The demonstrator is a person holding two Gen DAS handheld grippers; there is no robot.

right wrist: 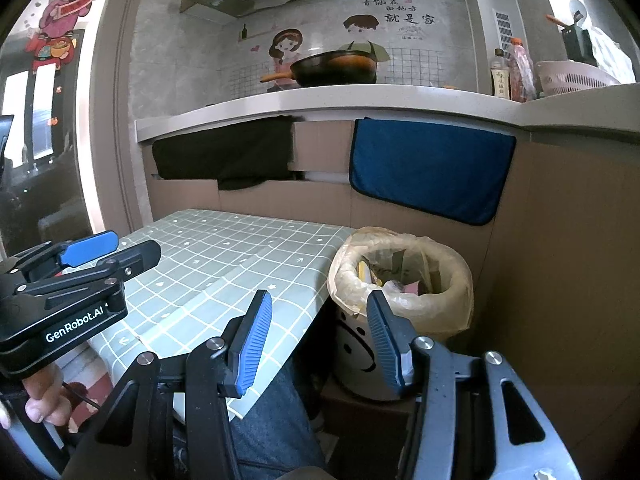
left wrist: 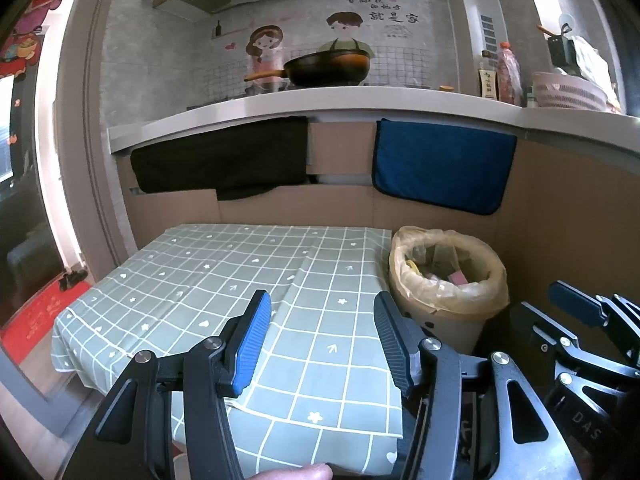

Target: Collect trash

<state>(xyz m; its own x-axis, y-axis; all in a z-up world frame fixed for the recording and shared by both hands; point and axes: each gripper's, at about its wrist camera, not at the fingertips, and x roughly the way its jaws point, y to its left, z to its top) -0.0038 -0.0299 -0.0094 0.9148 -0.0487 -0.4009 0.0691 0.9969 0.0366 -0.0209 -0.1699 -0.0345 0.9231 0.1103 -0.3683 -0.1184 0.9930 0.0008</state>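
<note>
Kitchen surroundings frame the scene: a pale stone counter carries a dark round wok with a wooden handle (left wrist: pixel 326 67), and a blue terry towel (left wrist: pixel 442 168) hangs from the counter edge, well beyond both tools. Ahead of and beneath the left gripper (left wrist: pixel 322 340) lies the low table under a sage-green checked cloth (left wrist: pixel 224 272), smooth, faintly creased down the middle, and bare of any litter as far as either view shows. Just to the right of that gripper, and directly in front of the right gripper (right wrist: pixel 320 340), stands the cream round bin lined with a crinkled translucent plastic bag (right wrist: pixel 400 292), already holding paper scraps and wrappers. Both grippers stand released, ribbed blue pads (left wrist: pixel 252 344) apart with nothing between them. Judging by the bare cloth and filled bin, collecting looks essentially finished; trash outside these views cannot be ruled out.
</note>
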